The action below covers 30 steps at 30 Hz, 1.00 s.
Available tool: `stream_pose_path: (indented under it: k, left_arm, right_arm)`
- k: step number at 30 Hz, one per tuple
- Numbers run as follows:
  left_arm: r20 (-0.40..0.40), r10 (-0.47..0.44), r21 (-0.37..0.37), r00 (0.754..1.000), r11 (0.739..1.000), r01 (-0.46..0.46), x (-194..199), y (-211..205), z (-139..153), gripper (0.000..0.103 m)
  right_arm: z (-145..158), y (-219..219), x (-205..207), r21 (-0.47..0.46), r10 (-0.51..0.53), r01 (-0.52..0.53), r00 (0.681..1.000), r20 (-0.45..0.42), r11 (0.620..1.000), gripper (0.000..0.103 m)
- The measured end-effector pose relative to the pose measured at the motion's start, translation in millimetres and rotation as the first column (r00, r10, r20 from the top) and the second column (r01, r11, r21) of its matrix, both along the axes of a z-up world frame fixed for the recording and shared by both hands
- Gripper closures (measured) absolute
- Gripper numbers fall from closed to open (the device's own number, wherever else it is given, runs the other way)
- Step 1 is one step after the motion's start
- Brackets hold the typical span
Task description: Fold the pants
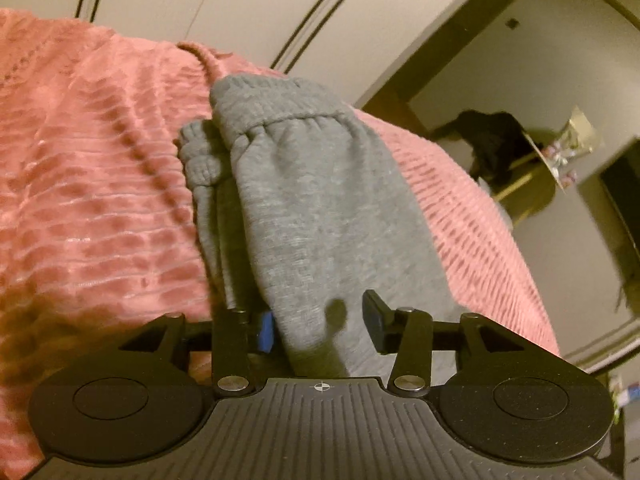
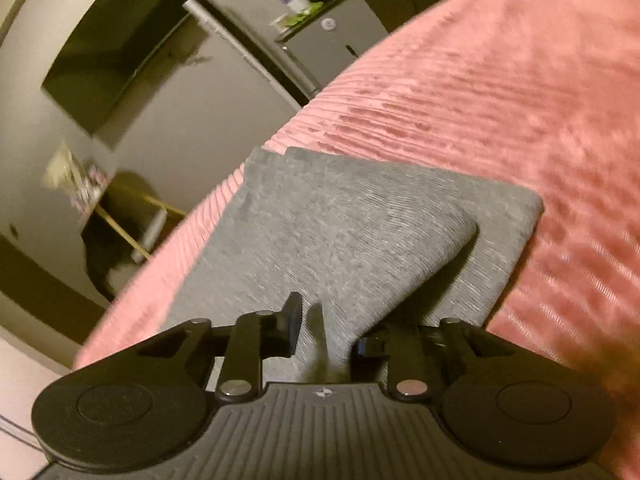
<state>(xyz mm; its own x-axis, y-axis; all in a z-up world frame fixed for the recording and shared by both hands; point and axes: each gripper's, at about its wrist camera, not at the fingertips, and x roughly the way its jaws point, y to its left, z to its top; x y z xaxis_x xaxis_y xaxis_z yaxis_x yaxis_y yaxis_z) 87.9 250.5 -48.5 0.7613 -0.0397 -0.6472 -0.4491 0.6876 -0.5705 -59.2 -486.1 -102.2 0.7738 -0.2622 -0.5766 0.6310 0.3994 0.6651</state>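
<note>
Grey sweatpants (image 1: pixel 312 208) lie folded on a pink ribbed bedspread (image 1: pixel 100 160). In the left wrist view the elastic waistband (image 1: pixel 276 120) is at the far end, and a raised fold runs back between the fingers of my left gripper (image 1: pixel 320 326). Its jaws stand apart; the right pad is clear of the cloth. In the right wrist view the pants (image 2: pixel 340 232) show a folded corner, layered over a flat part on the bedspread (image 2: pixel 500 100). My right gripper (image 2: pixel 328 332) is open, with a ridge of grey cloth loose between its fingers.
The bed's edge curves along the right of the left wrist view and the left of the right wrist view. Beyond it are a dark heap on a shelf (image 1: pixel 492 140), a dark wall screen (image 2: pixel 116 64) and a small grey fridge (image 2: pixel 336 40).
</note>
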Motion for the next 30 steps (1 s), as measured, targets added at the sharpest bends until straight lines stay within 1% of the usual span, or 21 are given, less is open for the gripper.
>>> stream_pose_path:
  k: [3,5,6,8,10,11,12,14,16,18,19,20,21,22,23,24,25,26,27,29,30]
  left_arm:
    - [-0.026,0.013,-0.021,1.0,1.0,-0.014,2.5,4.6,0.2,0.067]
    - [-0.039,0.009,-0.018,0.999,1.0,-0.01,8.1,7.3,-1.7,0.081]
    - [-0.048,0.006,-0.01,0.999,1.0,-0.007,9.0,7.4,-1.1,0.084]
    - [-0.06,0.003,-0.007,0.998,1.0,-0.004,8.8,7.6,-0.7,0.085]
    - [-0.067,0.01,-0.028,0.998,1.0,-0.012,8.9,10.3,-0.4,0.088]
    - [-0.061,0.013,-0.041,0.998,0.999,-0.015,7.5,11.5,1.3,0.089]
    - [-0.049,0.02,-0.049,0.999,0.999,-0.023,5.7,12.7,4.5,0.09]
    - [-0.008,0.025,-0.046,1.0,0.999,-0.025,0.4,12.1,12.2,0.091]
    - [0.012,0.018,0.0,1.0,1.0,-0.018,-3.9,8.5,19.3,0.091]
    - [0.003,0.009,0.052,1.0,0.999,-0.009,-8.1,4.6,20.2,0.091]
    - [-0.017,0.004,0.07,1.0,0.998,-0.003,-8.9,3.4,17.7,0.09]
    - [-0.045,0.001,0.089,0.999,0.996,0.003,-9.1,2.3,14.7,0.088]
    - [-0.076,-0.002,0.109,0.997,0.994,0.011,-9.4,1.2,12.2,0.087]
    - [-0.101,-0.004,0.135,0.995,0.991,0.018,-11.1,0.2,11.3,0.081]
    - [-0.111,-0.001,0.163,0.994,0.986,0.02,-13.7,-1.2,12.7,0.067]
    - [-0.12,0.01,0.205,0.993,0.979,0.015,-17.1,-3.1,16.3,0.06]
    - [-0.132,0.027,0.258,0.991,0.966,0.008,-20.0,-6.1,21.6,0.047]
    - [-0.129,0.049,0.308,0.99,0.951,-0.007,-23.9,-9.7,28.5,0.045]
    - [-0.11,0.062,0.347,0.992,0.938,-0.021,-27.4,-13.8,35.5,0.044]
    - [-0.07,0.072,0.409,0.995,0.912,-0.037,-30.5,-24.8,50.1,0.033]
    - [-0.049,0.064,0.424,0.997,0.905,-0.037,-30.1,-32.0,56.6,0.031]
  right_arm:
    - [-5.1,-8.5,-9.9,0.06,-0.035,0.033,0.998,0.046,0.998,0.079]
    - [-8.2,-10.3,-12.5,0.077,-0.039,0.035,0.998,0.056,0.996,0.08]
    - [-8.8,-11.8,-13.1,0.08,-0.039,0.034,0.998,0.059,0.996,0.088]
    - [-8.3,-15.0,-12.3,0.063,-0.032,0.03,0.998,0.045,0.998,0.097]
    - [-2.1,-15.9,-8.0,0.005,-0.026,0.026,1.0,-0.004,1.0,0.098]
    - [5.5,-12.7,-6.8,-0.048,-0.02,0.018,0.999,-0.029,0.999,0.098]
    - [16.8,-7.2,-6.2,-0.127,-0.013,0.007,0.999,-0.048,0.992,0.098]
    - [36.9,5.7,-9.4,-0.281,-0.009,-0.003,0.999,-0.04,0.96,0.098]
    - [46.8,16.1,-14.3,-0.384,-0.009,0.0,1.0,-0.02,0.923,0.098]
    - [40.0,15.0,-17.8,-0.406,-0.012,-0.001,1.0,-0.029,0.914,0.098]
    - [29.6,9.1,-16.1,-0.382,-0.021,-0.009,0.997,-0.073,0.924,0.097]
    - [20.4,3.0,-15.0,-0.338,-0.021,-0.021,0.993,-0.118,0.941,0.095]
    - [9.2,-5.9,-15.7,-0.257,-0.013,-0.028,0.987,-0.159,0.966,0.088]
    - [2.0,-12.0,-20.1,-0.197,-0.014,-0.017,0.988,-0.152,0.98,0.089]
    - [-1.4,-16.2,-29.1,-0.159,-0.018,0.003,0.996,-0.092,0.987,0.087]
    - [-2.0,-18.9,-35.0,-0.136,-0.031,0.024,0.998,-0.055,0.99,0.083]
    - [-2.3,-21.8,-39.0,-0.111,-0.045,0.042,0.999,-0.026,0.993,0.08]
    - [-3.7,-26.1,-41.6,-0.075,-0.054,0.055,0.999,0.005,0.996,0.077]
    - [-4.9,-29.2,-40.7,-0.05,-0.059,0.059,0.998,0.016,0.997,0.077]
    - [-6.4,-31.3,-36.4,-0.022,-0.059,0.06,0.998,0.023,0.998,0.077]
    - [-6.9,-32.5,-33.8,-0.014,-0.055,0.055,0.998,0.023,0.998,0.078]
